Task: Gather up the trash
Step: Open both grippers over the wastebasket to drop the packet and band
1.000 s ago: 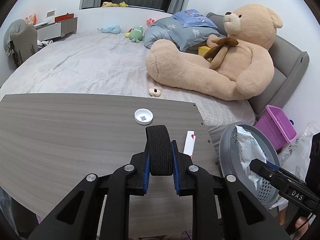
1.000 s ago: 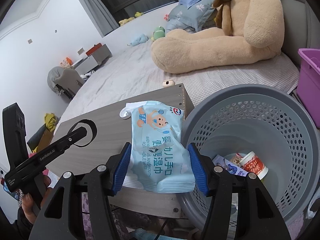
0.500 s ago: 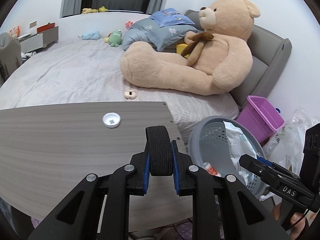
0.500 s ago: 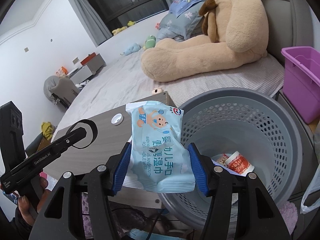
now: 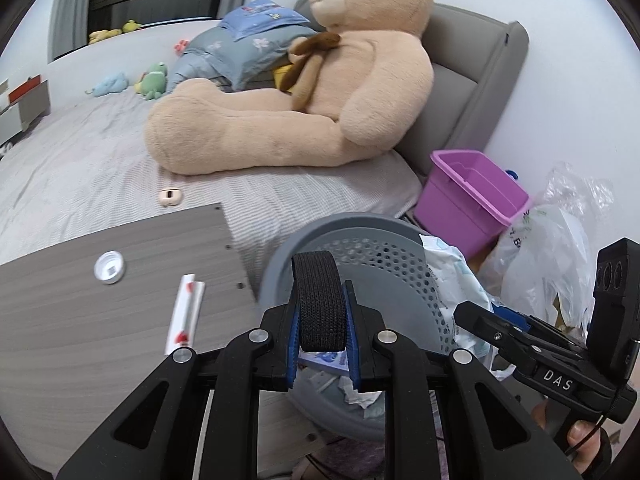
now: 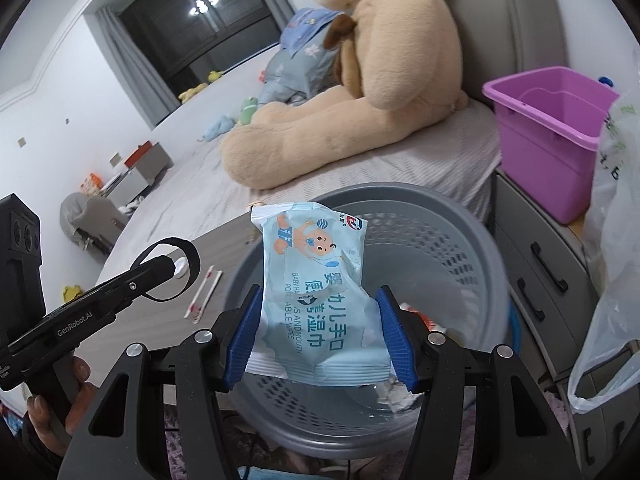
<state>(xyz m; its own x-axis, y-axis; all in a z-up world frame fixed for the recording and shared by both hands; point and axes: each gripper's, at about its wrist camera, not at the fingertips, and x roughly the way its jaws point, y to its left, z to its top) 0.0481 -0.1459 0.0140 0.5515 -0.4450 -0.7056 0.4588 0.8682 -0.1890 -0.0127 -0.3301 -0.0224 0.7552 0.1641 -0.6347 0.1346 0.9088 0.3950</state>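
My left gripper [image 5: 321, 312] is shut on a black elastic band [image 5: 319, 296] and holds it over the near rim of the grey perforated trash basket [image 5: 384, 276]. My right gripper [image 6: 318, 328] is shut on a light blue baby wipes pack [image 6: 316, 280] and holds it above the basket's opening [image 6: 448, 248]. The basket holds crumpled paper and wrappers [image 6: 394, 394]. On the grey wooden table [image 5: 80, 320] lie a white bottle cap [image 5: 109, 267] and a white and red stick wrapper [image 5: 185, 314]. The left gripper with its band also shows in the right wrist view [image 6: 168, 268].
A big tan teddy bear [image 5: 320, 92] sits on the bed behind the table. A purple plastic bin [image 5: 472, 196] and a clear plastic bag [image 5: 560, 240] stand right of the basket. A grey drawer unit [image 6: 540, 272] is beside the basket.
Both grippers have moved right, from over the table to over the basket. Each still holds its item. The cap and stick wrapper now lie to the left of the left gripper.
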